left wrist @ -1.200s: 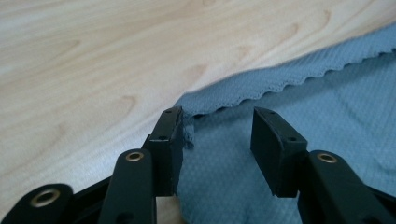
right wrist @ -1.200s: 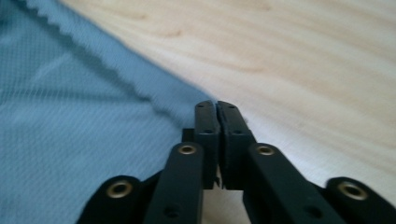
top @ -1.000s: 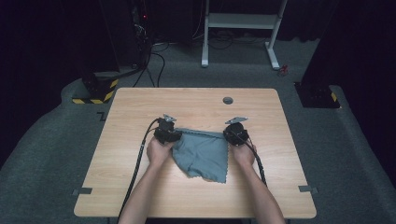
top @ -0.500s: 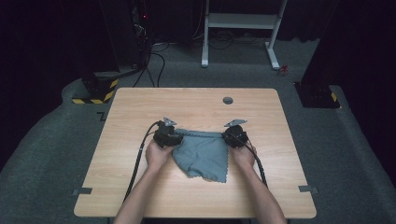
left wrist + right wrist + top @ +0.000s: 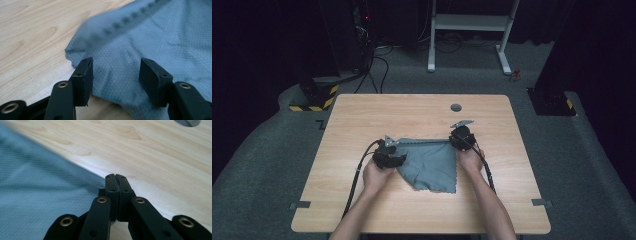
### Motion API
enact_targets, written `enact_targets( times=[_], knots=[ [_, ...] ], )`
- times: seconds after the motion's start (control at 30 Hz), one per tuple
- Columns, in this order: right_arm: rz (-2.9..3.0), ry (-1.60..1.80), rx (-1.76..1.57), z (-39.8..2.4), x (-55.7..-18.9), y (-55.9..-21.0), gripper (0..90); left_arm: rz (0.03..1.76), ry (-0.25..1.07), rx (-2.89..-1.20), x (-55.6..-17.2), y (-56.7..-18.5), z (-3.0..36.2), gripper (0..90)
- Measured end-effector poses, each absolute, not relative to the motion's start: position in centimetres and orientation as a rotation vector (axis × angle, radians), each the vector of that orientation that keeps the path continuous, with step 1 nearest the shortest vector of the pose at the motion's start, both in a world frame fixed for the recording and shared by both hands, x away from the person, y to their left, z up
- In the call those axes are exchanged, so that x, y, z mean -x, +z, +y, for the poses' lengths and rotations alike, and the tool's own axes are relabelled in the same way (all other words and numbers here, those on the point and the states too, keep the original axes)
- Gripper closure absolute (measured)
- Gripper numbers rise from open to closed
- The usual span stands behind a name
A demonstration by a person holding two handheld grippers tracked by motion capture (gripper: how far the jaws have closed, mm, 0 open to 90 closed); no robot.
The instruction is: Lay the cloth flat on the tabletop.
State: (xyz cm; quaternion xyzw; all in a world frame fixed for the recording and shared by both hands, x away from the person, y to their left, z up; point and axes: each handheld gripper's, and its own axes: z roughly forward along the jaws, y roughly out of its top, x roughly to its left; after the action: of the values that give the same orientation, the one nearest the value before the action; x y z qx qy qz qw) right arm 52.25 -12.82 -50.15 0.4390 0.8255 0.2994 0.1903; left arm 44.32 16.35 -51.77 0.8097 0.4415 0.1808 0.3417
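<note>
From the high view I have a grey-blue cloth [image 5: 431, 162] lying near the middle of the tabletop [image 5: 362, 115], slightly toward the near side, with one of my hands at each end of its far edge. That far edge runs fairly straight between the two tongs, so I judge the cloth is being spread or readied for a fold, and the work looks early: the near part is bunched into an uneven, tapering shape and no clean fold shows.

My right tongs [image 5: 116, 178] sit at the far right corner of the cloth. In the right gripper view the jaws are pressed flat together; the cloth edge runs right up to them, and I think a thin bit of the corner is pinched between them, though the fabric inside the jaws is too slight to see for certain.

My left tongs [image 5: 115, 72] stand about half open, having just been widening, with nothing pinched. In the left gripper view the cloth lies below and between the pads, its rumpled left edge just beside one of them, and the pads are clear of the fabric.

What is left, as I judge it: regrip on the left, then flatten or fold. A round grommet hole [image 5: 456, 107] sits farther away, well apart from the cloth.
</note>
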Motion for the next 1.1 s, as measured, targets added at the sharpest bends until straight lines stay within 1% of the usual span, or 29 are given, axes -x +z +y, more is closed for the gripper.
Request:
enact_targets(
  times=[0.13,0.23,0.33,0.4,0.53,0.7,0.77,0.87,0.9,0.93,1.03,1.1],
  knots=[
    [2.290,0.820,-1.245,-12.6,-53.0,-50.3,88.5,1.121,0.471,-2.100,-43.3,-51.5,16.5,45.3],
    [2.287,0.818,-1.250,-12.6,-52.9,-50.6,83.2,1.107,0.472,-2.099,-43.0,-51.3,16.5,45.4],
    [2.281,0.848,-1.251,-12.9,-52.4,-50.2,79.8,1.107,0.464,-2.110,-43.6,-51.3,16.2,46.3],
    [2.269,0.895,-1.243,-13.3,-51.6,-49.8,78.1,1.111,0.458,-2.114,-44.1,-51.3,16.0,48.6],
    [2.299,0.949,-1.154,-13.8,-48.9,-49.4,75.0,1.145,0.455,-2.116,-45.7,-51.2,15.2,60.8],
    [2.388,0.986,-1.017,-13.8,-44.6,-50.2,70.3,1.191,0.475,-2.101,-47.5,-50.6,15.0,76.9],
    [2.411,1.001,-0.976,-13.7,-43.0,-50.6,69.1,1.225,0.471,-2.076,-48.4,-50.3,15.2,79.3],
    [2.446,0.988,-0.943,-13.5,-41.5,-51.2,67.9,1.293,0.475,-2.045,-49.8,-50.2,15.5,79.2],
    [2.451,0.976,-0.926,-13.4,-41.1,-51.4,67.7,1.302,0.486,-2.039,-50.2,-50.2,15.6,77.5],
    [2.455,0.969,-0.918,-13.3,-40.8,-51.6,67.2,1.313,0.482,-2.033,-50.5,-50.2,15.7,74.6],
    [2.459,0.988,-0.923,-13.5,-40.2,-51.7,65.4,1.335,0.488,-2.032,-50.4,-50.1,15.6,59.8],
    [2.459,1.024,-0.931,-13.7,-39.8,-51.6,65.5,1.296,0.503,-2.043,-49.5,-49.9,15.5,55.8]
  ],
)
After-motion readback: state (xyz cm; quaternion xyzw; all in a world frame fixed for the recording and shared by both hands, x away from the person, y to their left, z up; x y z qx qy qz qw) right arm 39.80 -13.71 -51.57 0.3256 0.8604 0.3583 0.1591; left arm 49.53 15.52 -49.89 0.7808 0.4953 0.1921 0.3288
